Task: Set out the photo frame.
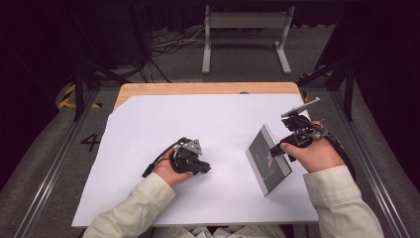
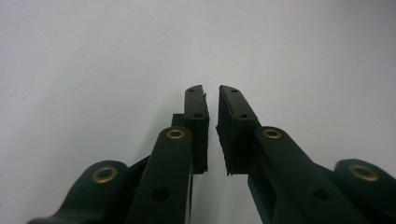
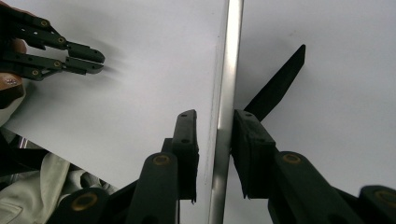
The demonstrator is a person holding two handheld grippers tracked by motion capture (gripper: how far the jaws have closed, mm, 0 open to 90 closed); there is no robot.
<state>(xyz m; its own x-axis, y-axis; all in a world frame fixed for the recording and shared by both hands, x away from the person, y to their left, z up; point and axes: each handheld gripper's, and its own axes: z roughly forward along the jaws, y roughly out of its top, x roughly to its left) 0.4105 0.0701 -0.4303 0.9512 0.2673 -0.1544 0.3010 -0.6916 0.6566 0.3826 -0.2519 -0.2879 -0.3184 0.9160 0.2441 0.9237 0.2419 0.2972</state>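
Note:
A thin flat panel [image 1: 268, 159] with a dark face and a silver rim is tilted up on edge over the right half of the white sheet. My right gripper [image 1: 280, 148] is shut on its right edge. In the right gripper view the silver rim [image 3: 225, 116] runs straight up between the jaws, with one pad [image 3: 252, 140] flat against it and the other close on the far side. My left gripper [image 1: 203, 168] rests low on the sheet to the left. Its jaws stand a narrow gap apart [image 2: 211, 126] with nothing between them.
A large white sheet [image 1: 198, 119] covers the wooden table [image 1: 148, 89]. Metal rails run along both sides of the table. A grey stand [image 1: 246, 29] and cables lie on the floor beyond. The left gripper [image 3: 84, 58] appears at the upper left of the right gripper view.

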